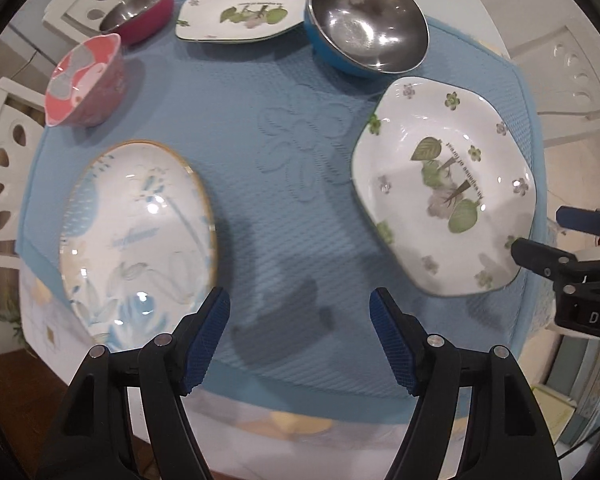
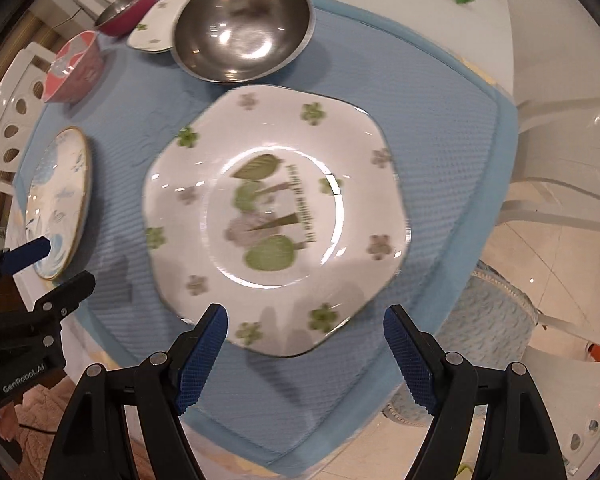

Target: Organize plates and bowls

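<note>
Both claws spread, empty: left claw (image 1: 300, 334), right claw (image 2: 306, 354); leaf plate (image 2: 274, 216) blurred; far plate (image 2: 156, 26) half hidden behind steel bowl (image 2: 242, 26)

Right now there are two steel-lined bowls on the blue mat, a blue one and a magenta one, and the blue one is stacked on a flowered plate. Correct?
Not quite. The blue bowl sits directly on the blue mat, beside the far flowered plate, not stacked on it; the left wrist view shows this. The magenta bowl is on the mat as stated.
</note>
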A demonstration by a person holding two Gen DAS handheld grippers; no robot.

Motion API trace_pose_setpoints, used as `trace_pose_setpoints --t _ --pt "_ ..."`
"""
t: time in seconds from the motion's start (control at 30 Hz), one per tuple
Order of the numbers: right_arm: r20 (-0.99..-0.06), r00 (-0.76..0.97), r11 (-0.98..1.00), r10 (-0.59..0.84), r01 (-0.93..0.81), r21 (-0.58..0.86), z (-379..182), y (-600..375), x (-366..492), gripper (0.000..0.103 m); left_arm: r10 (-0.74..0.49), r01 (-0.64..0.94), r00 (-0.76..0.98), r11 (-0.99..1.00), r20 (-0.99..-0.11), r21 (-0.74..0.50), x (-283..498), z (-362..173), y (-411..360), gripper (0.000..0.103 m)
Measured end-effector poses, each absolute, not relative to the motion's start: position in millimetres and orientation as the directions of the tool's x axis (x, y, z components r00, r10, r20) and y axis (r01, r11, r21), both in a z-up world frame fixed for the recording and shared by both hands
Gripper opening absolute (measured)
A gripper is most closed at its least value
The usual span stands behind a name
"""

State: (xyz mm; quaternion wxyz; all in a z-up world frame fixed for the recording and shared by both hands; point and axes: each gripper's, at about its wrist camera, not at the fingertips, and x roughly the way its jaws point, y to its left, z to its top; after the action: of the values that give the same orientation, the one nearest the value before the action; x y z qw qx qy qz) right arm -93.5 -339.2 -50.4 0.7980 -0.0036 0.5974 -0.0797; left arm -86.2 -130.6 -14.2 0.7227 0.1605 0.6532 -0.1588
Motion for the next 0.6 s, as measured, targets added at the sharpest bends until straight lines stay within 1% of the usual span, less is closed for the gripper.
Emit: trace_pose_setpoints --t 0.2,0.4,0.53,0.6 --pt "-0.955 0.279 0.990 -0.096 0.129 -0.062 -64 -352 -85 0.079 -0.011 0.394 0.070 0.919 -0.997 0.017 -76 -31 -144 0.071" --pt "-0.958 0.267 0.986 -0.108 0.150 -0.069 -77 -366 -72 0.080 -0.007 0.388 0.051 0.921 -0.999 0.014 -72 -43 -149 0.071" --pt "-0.960 0.267 0.987 -0.081 0.157 -0.040 -85 -373 -66 0.080 0.005 0.395 0.062 0.918 -0.998 0.029 -69 -49 -154 0.071" --pt "-0.963 0.259 0.987 -0.074 0.160 -0.033 -90 -375 -62 0.080 -0.015 0.399 0.074 0.917 -0.997 0.016 -65 -52 -158 0.071"
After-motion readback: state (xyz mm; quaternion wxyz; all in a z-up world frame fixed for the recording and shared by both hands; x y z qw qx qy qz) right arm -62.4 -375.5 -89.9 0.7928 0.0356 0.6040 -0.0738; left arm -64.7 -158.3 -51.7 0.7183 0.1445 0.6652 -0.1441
